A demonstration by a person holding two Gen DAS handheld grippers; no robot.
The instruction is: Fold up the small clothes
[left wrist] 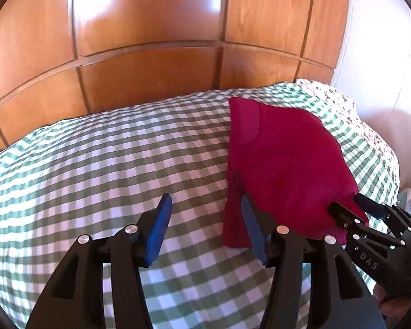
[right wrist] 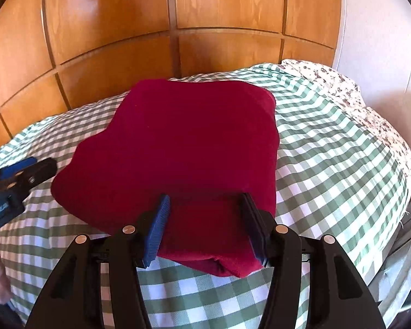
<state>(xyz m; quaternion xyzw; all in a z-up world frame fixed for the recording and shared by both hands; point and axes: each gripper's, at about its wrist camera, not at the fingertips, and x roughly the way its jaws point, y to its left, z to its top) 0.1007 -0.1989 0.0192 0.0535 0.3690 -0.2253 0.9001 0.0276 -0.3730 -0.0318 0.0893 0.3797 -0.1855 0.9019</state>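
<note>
With the left gripper point(left wrist: 205, 219) open and empty and the right gripper point(right wrist: 205, 213) open around the red cloth point(right wrist: 178, 142) at lower middle, smoothing flat seemed best.

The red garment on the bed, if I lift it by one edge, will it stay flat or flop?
The red garment would likely flop: it is soft and follows the bed. Its folded layers would probably slide apart. It looks light.
</note>
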